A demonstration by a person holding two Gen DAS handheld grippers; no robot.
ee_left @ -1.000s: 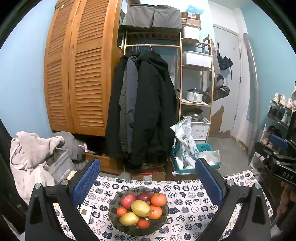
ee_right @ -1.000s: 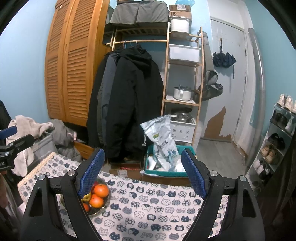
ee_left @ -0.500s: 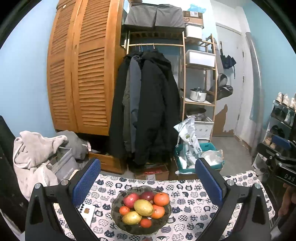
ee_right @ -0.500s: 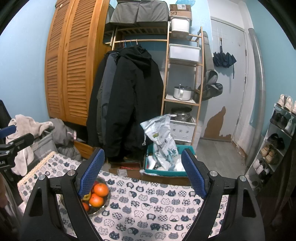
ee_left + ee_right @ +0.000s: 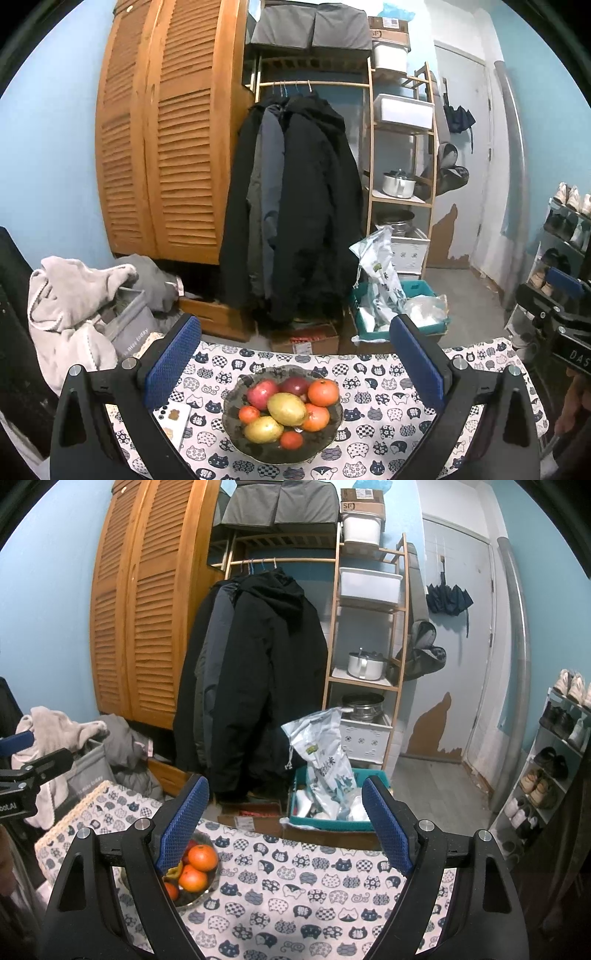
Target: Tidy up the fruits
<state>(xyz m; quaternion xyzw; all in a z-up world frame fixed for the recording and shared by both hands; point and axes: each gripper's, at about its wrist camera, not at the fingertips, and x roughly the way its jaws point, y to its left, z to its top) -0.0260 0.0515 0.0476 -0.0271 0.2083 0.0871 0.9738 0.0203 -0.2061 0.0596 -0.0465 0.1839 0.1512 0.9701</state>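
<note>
left tool: the left tool (image 5: pixel 293 354) has its blue pads spread wide with nothing between them, hovering over the fruit bowl, not touching it
right tool: the right tool (image 5: pixel 284 823) is wide open too and empty, sitting over bare cat-print cloth
fruit bowl: the fruit bowl (image 5: pixel 332 432) is on the surface (image 5: pixel 388 398), dead centre at 6 o'clock in the left view; in the right view it's down at about 7 o'clock (image 5: pixel 212 880)
hidden bits: in the right view the left finger (image 5: pixel 183 823) covers most of the bowl, so you only get a couple of orange fruits (image 5: pixel 202 857) poking out
fruit count: the left view shows the whole pile, red apples (image 5: pixel 262 393), a yellow-green one on top (image 5: pixel 287 408), several orange ones; can't really tell what kinds the small ones are
phone: a phone (image 5: pixel 173 422) lies at about 8 o'clock of the bowl, half behind the left tool's finger, only the left view has it
cut off: the surface runs out of frame at the bottom in both views
only in right view: the free stretch of cloth to the right of the bowl
</note>
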